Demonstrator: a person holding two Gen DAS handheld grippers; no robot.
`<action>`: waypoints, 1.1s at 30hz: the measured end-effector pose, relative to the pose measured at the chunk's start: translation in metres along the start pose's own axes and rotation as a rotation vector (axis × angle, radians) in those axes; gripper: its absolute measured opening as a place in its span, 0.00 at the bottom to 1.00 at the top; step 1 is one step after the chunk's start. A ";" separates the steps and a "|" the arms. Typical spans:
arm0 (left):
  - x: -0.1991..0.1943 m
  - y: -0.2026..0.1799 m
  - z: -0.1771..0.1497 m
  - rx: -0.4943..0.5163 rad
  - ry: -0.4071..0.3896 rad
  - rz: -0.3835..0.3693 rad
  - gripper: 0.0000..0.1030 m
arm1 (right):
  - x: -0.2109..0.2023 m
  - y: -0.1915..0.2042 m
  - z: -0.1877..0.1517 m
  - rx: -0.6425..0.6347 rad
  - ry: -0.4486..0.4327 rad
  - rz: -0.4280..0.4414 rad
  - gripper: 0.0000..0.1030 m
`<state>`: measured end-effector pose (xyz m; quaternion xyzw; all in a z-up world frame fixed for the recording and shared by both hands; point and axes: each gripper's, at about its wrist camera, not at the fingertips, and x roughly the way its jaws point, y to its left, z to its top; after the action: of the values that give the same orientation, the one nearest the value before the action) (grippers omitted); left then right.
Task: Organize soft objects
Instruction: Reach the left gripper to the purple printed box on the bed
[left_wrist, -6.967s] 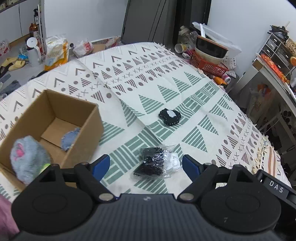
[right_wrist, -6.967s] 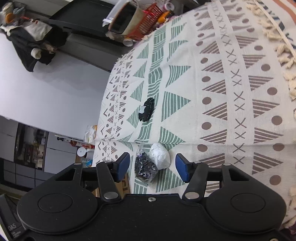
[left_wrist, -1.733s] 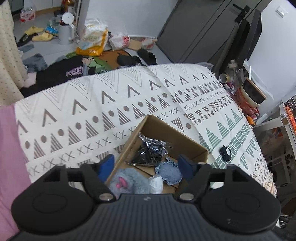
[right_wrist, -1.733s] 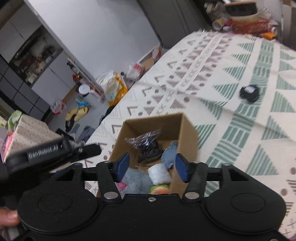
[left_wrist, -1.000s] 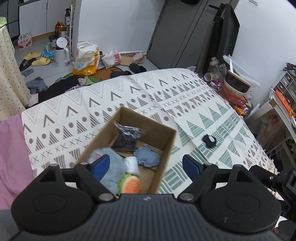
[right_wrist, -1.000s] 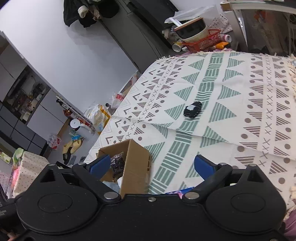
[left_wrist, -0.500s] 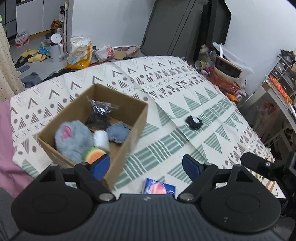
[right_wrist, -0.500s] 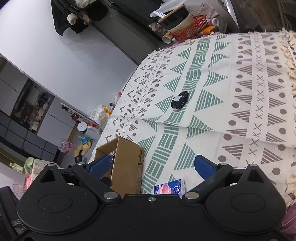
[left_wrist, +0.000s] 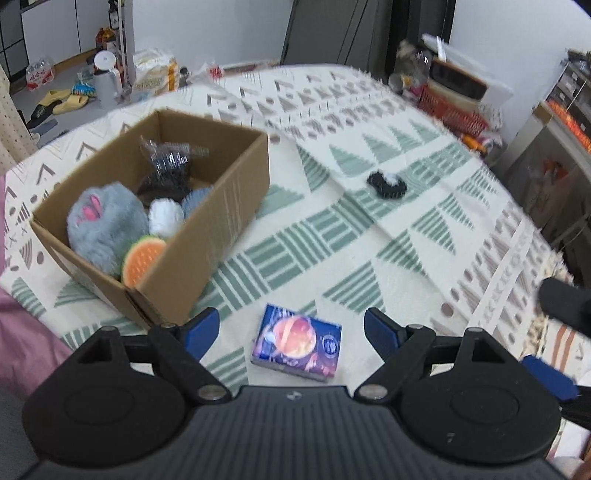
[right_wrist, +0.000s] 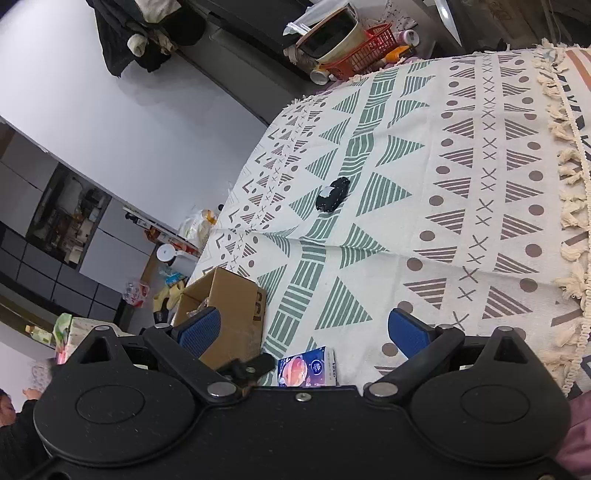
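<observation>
A blue tissue pack (left_wrist: 296, 347) lies flat on the patterned bedspread (left_wrist: 369, 266), directly under my left gripper (left_wrist: 291, 330), whose blue pads stand wide open above it without touching. The cardboard box (left_wrist: 207, 236) at the left holds a grey plush, a white ball, an orange round toy, a denim piece and a crinkly bag of black items. A small black soft item (left_wrist: 386, 183) lies farther out on the spread. My right gripper (right_wrist: 306, 332) is open and empty above the same tissue pack (right_wrist: 308, 369), with the box (right_wrist: 225, 306) at its left and the black item (right_wrist: 332, 194) ahead.
The bedspread's tasselled edge (right_wrist: 569, 206) runs along the right. A red basket with a pot (left_wrist: 454, 107) stands beyond the far edge. Bags, slippers and a kettle (left_wrist: 105, 77) litter the floor at the back left. Pink bedding (left_wrist: 26, 332) borders the near left.
Both grippers have moved right and lower, away from the box. The tissue pack has come into view and now sits between the left gripper's open fingers.
</observation>
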<state>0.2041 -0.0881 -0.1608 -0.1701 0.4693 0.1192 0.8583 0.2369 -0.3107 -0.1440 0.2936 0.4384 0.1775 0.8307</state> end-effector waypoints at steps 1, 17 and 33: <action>0.004 -0.001 -0.002 0.000 0.007 0.006 0.82 | 0.000 -0.001 0.001 0.003 -0.002 0.006 0.95; 0.054 -0.017 -0.022 0.019 0.084 0.062 0.82 | 0.020 -0.020 0.012 0.051 0.004 0.013 0.80; 0.076 -0.020 -0.006 0.004 0.078 0.094 0.71 | 0.051 -0.026 0.027 0.085 0.040 -0.017 0.74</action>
<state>0.2477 -0.1052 -0.2247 -0.1505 0.5103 0.1515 0.8331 0.2886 -0.3115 -0.1812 0.3211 0.4645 0.1573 0.8101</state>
